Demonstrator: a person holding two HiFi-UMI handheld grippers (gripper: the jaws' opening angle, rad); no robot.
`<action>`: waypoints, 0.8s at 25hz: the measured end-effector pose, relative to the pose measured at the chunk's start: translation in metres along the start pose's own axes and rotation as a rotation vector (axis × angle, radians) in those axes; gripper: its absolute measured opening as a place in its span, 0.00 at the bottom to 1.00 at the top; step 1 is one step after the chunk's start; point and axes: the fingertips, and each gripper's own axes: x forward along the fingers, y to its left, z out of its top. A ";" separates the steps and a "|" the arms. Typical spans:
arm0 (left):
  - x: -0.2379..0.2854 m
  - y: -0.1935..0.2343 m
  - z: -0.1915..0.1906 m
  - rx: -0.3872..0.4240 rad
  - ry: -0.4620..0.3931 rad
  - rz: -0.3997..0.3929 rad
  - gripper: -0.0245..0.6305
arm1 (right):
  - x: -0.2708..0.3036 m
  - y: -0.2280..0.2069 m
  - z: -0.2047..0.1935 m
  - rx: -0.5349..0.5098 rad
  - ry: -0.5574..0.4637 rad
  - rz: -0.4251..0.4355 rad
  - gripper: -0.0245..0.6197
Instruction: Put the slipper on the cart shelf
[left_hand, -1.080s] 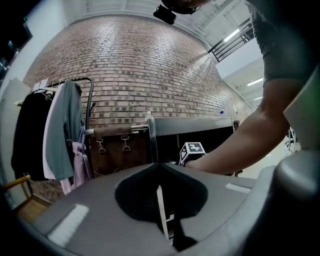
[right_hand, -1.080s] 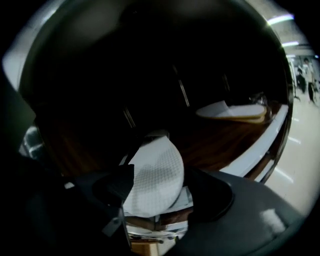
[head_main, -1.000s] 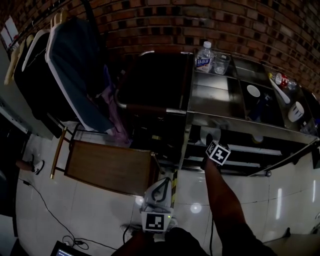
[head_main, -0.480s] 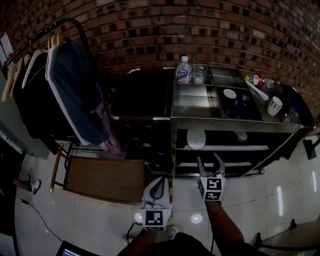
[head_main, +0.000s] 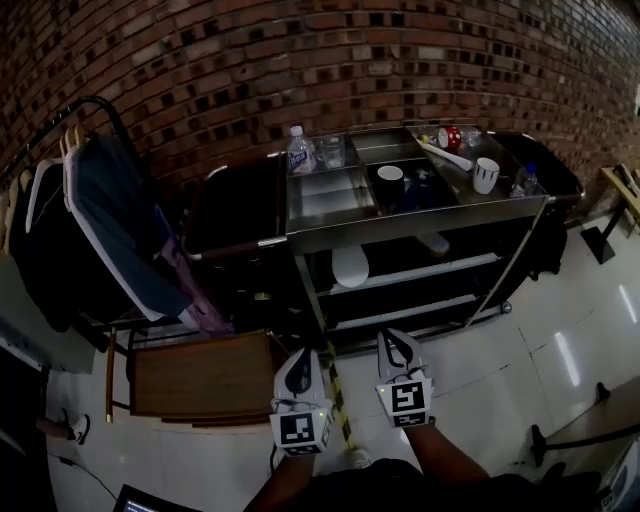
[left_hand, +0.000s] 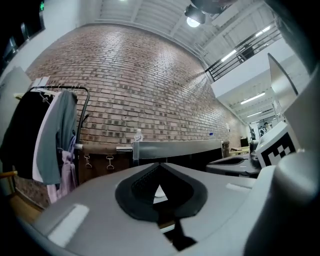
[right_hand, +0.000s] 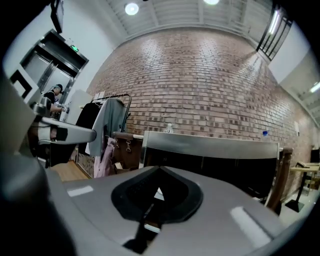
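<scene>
Holding left gripper (head_main: 302, 358) clamped together, empty, low before cart (head_main: 420, 218). Spotted beyond on middle shelf: pale slipper (head_main: 352, 266), apparently already placed. Holding right gripper (head_main: 397, 342) likewise pressed closed on nothing. Judged done, nothing visibly left.

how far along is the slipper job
Looks done: the white slipper lies on the cart's middle shelf. In hand: nothing; left claw and right claw are both shut, empty, away from that shelf. Left: nothing that I can see.
</scene>
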 end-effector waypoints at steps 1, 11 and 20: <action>-0.001 -0.003 0.003 -0.003 -0.002 -0.004 0.05 | -0.006 0.002 0.001 0.005 -0.001 -0.003 0.04; -0.020 -0.008 0.020 0.031 -0.026 -0.020 0.05 | -0.034 0.032 0.026 -0.032 -0.040 0.026 0.04; -0.021 -0.003 0.027 0.025 -0.042 -0.008 0.05 | -0.041 0.033 0.032 -0.017 -0.058 0.007 0.04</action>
